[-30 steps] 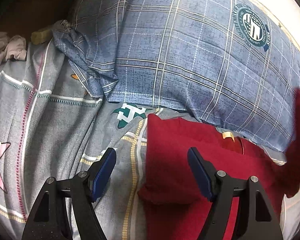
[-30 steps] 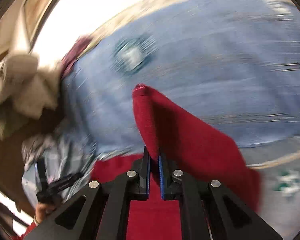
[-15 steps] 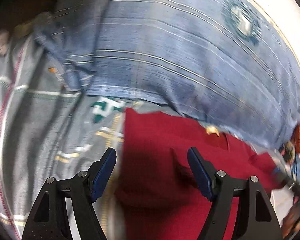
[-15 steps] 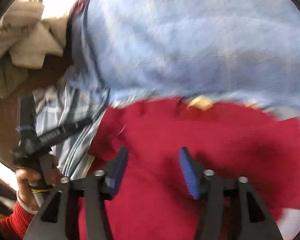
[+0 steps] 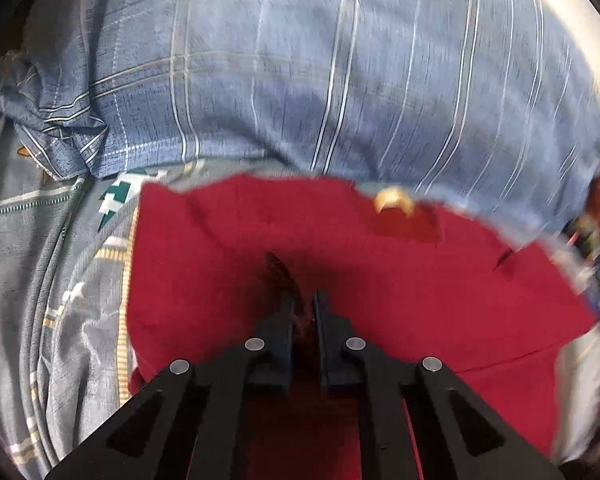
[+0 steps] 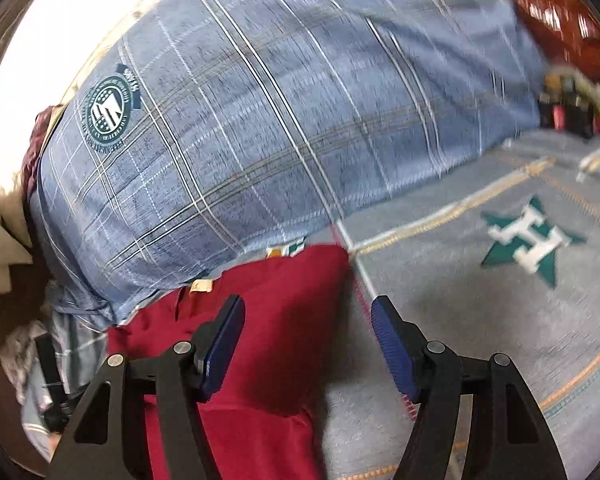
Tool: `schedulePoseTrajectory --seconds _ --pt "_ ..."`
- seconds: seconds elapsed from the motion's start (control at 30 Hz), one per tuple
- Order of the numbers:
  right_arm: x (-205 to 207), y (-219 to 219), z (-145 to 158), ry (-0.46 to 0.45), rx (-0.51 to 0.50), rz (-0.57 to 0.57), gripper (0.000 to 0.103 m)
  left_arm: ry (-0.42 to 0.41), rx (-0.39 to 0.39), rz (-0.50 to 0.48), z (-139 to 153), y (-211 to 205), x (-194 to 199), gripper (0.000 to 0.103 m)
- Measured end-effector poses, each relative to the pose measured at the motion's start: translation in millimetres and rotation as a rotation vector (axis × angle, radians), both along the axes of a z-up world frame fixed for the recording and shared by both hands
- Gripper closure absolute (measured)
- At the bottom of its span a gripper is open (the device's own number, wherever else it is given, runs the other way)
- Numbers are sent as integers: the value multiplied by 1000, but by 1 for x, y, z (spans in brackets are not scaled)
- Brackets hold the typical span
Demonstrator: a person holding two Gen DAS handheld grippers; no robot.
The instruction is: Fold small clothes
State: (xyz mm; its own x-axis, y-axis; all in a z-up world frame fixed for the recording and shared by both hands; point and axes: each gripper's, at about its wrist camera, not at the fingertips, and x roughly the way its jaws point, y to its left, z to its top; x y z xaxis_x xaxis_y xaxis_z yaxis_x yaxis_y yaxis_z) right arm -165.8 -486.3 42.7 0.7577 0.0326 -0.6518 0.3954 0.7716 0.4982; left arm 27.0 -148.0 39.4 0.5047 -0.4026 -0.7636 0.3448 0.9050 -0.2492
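Soft red knit garment [image 5: 380, 288], limp and light below the blue plaid pillow [image 5: 340, 80], is pinched mid-cloth by the left gripper [image 5: 304, 312]; right gripper [image 6: 308, 344] gapes empty over its edge, the better hold.

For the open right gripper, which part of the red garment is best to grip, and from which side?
Probably the upper right corner of the red garment. That edge lies flat on the bedsheet, free of the pillow, so the right gripper can slide in from the bare sheet side. The left gripper already pinches a fold mid-cloth.
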Motion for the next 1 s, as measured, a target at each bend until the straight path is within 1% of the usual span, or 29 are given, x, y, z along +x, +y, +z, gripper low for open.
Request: schedulePoseTrajectory --seconds 0.03,0.07,0.13,0.17,0.2,0.3,0.33,0.4,0.5,0.63,0.67,0.7,0.73,0.77,0.8,0.83,0.87,0.9,0.93,0.97,1.0 --pt "2 0 -3 1 18 5 35 -31 -43 16 13 10 1 95" --pt "2 2 -4 -1 28 12 35 -62 -58 29 21 18 -1 96" --pt "3 6 -5 0 14 25 35 -124 -43 74 33 34 -1 96" --pt "5 9 -4 2 5 34 35 -129 -38 95 33 42 2 96" --pt "7 13 -5 8 -4 49 35 -113 -35 106 28 46 5 96" --pt "15 20 -13 36 -10 67 35 -15 -22 118 1 46 16 96" --pt "19 23 -17 54 -13 72 35 -5 -8 121 -4 43 18 96" --pt "26 29 -26 94 -16 103 35 -6 15 122 -9 37 22 96" --pt "29 38 -30 119 -31 142 34 -18 19 116 -7 34 23 96" --pt "38 41 -33 118 -40 154 26 -24 29 110 -8 33 16 96" --pt "43 44 -37 131 -32 173 29 -27 27 105 -7 33 14 96" --pt "49 50 -42 167 -45 216 37 -28 16 96 -4 34 9 96" --pt "50 55 -43 194 -89 229 73 -30 -1 84 -1 35 6 95" --pt "49 59 -41 215 -167 220 87 -31 -18 66 2 36 3 87" --pt "44 60 -37 215 -230 209 88 -31 -26 54 4 37 1 71" --pt "38 54 -32 223 -257 186 97 -35 -29 50 4 38 -1 63" --pt "33 47 -27 231 -282 154 100 -38 -22 55 4 40 -1 51" --pt "29 42 -24 239 -311 119 103 -39 -5 69 1 42 0 52" --pt "24 31 -22 260 -350 59 103 -26 9 81 -2 44 1 52" --pt "19 20 -23 261 -318 30 103 -9 10 89 -5 45 2 52" --pt "16 12 -25 241 -257 28 103 7 0 98 -6 48 3 53"
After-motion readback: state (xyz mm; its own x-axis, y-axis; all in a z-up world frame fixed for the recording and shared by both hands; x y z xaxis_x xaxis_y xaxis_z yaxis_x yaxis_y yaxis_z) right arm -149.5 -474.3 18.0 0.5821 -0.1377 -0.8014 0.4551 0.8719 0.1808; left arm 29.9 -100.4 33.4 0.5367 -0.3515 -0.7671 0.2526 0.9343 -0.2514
